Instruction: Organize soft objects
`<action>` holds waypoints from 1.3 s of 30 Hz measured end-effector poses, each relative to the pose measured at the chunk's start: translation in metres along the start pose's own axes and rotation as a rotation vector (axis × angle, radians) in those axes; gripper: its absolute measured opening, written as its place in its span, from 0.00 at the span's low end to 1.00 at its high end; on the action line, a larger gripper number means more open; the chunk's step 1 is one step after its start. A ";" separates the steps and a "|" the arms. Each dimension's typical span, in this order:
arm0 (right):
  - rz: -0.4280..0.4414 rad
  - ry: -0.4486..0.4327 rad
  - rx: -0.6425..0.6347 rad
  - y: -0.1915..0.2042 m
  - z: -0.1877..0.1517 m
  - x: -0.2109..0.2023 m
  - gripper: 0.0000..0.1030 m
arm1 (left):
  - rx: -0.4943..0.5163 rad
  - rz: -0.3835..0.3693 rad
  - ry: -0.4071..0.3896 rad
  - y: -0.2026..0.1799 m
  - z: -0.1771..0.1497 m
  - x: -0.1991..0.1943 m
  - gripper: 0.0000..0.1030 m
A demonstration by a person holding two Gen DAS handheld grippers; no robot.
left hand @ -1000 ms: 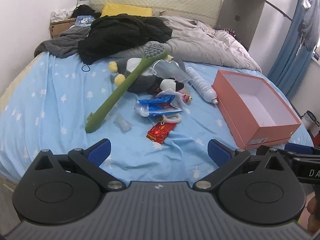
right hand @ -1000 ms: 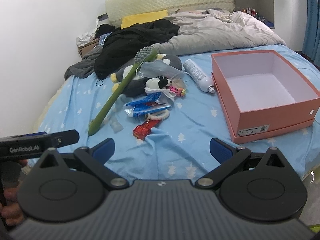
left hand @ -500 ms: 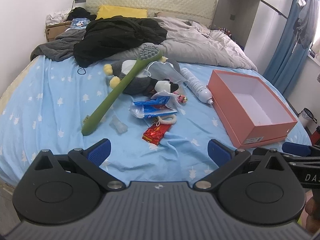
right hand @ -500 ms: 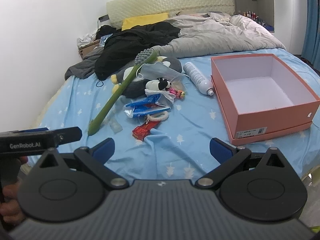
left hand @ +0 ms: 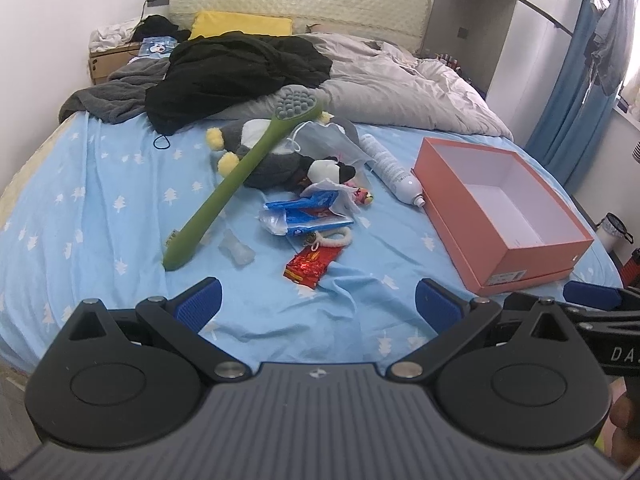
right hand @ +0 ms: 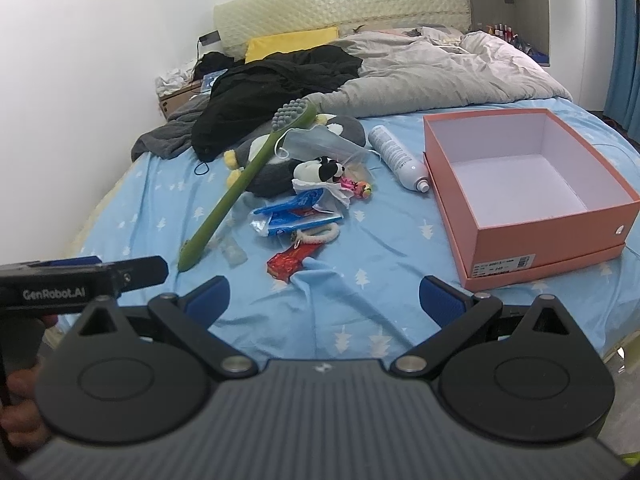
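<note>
I'm looking over the bed with its light blue tree-print sheet [left hand: 100, 200], everything spread across it within reach. The open salmon-pink cardboard box [right hand: 532, 240] sits empty at the right, probably the bin for the soft things. The grey penguin plush toy [left hand: 276, 164] lies mid-bed, with the long green silicone brush [left hand: 240, 176] leaning across it, so that brush likely needs shifting first. Just beside them rest a white spray bottle [right hand: 396, 158], a small black-and-white cow plush [right hand: 320, 169], a blue plastic packet [left hand: 308, 216] and a red foil wrapper [left hand: 314, 262]. My left hand-held gripper [left hand: 318, 304] and right hand-held gripper [right hand: 324, 300] both hover spread wide, empty, well short of the pile.
</note>
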State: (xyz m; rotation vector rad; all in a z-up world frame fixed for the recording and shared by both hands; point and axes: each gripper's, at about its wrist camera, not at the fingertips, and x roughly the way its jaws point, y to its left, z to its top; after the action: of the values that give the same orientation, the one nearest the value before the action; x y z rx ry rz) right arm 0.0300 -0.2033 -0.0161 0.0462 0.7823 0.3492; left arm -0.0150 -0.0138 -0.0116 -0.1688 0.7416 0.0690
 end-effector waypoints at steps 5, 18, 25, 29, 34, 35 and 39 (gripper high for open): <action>-0.003 -0.003 -0.001 0.001 -0.002 0.001 1.00 | -0.002 -0.004 0.000 0.001 0.000 0.000 1.00; -0.005 0.003 0.006 0.000 -0.005 0.003 1.00 | 0.015 -0.005 0.009 -0.002 -0.001 0.003 1.00; -0.006 0.013 0.019 -0.004 -0.001 0.010 1.00 | 0.009 0.009 0.020 0.007 0.002 0.011 1.00; -0.015 0.023 0.021 -0.004 0.002 0.014 1.00 | 0.014 0.008 0.025 0.009 0.006 0.018 1.00; -0.013 0.039 0.028 -0.006 0.004 0.026 1.00 | 0.025 0.022 0.036 0.013 0.012 0.029 1.00; -0.010 0.044 0.029 -0.006 0.005 0.030 1.00 | 0.025 0.023 0.043 0.014 0.013 0.033 1.00; -0.006 0.057 0.034 -0.005 0.008 0.045 1.00 | 0.017 0.022 0.071 0.019 0.017 0.048 1.00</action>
State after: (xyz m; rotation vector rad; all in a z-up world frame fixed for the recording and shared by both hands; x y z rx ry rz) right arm 0.0662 -0.1925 -0.0418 0.0660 0.8450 0.3324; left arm 0.0288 0.0079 -0.0341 -0.1478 0.8149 0.0781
